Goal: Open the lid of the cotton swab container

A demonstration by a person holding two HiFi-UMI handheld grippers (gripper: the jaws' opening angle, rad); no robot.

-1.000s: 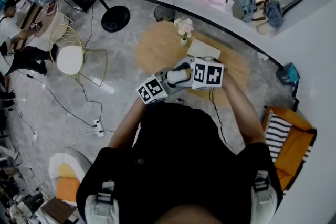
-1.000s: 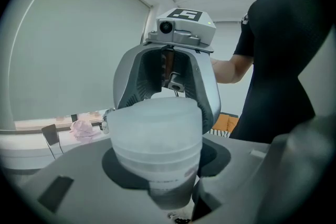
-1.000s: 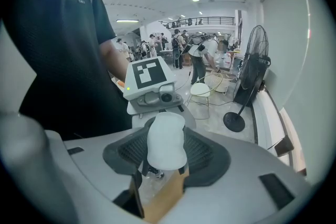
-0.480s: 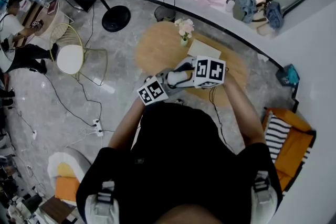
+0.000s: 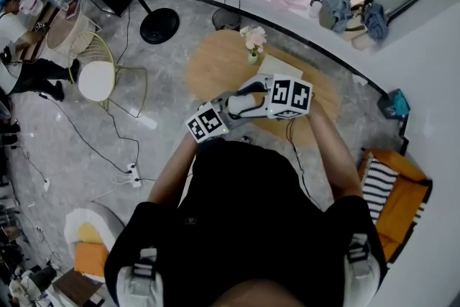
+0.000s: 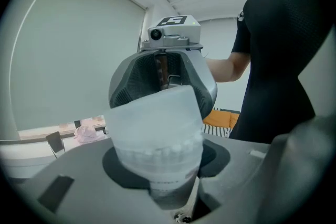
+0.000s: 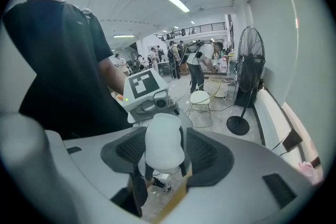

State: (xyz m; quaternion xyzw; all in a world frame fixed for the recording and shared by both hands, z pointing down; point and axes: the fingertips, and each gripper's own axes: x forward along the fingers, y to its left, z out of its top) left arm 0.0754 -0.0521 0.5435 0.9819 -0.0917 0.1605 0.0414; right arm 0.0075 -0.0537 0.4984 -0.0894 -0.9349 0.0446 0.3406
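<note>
With the left gripper (image 6: pixel 160 178) clamped on the cotton swab container (image 6: pixel 155 131), the right gripper (image 7: pixel 164 162), whose jaws have just been opening and stand loose around the lid (image 7: pixel 164 136) atop that container, should re-close squarely before pulling.

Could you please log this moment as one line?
left claw grips cotton swab container | right claw jaws just opening, lid between

The person wears a black short-sleeved top (image 5: pixel 248 212), with pale strap buckles (image 5: pixel 144 266) at the lower left and lower right of the head view. The left gripper (image 6: pixel 165 162) and right gripper (image 7: pixel 167 147) look alike — smooth grey shells, dark ribbed pads (image 7: pixel 202 150), each topped by a white cube (image 5: pixel 290 97) bearing black square markers.
</note>
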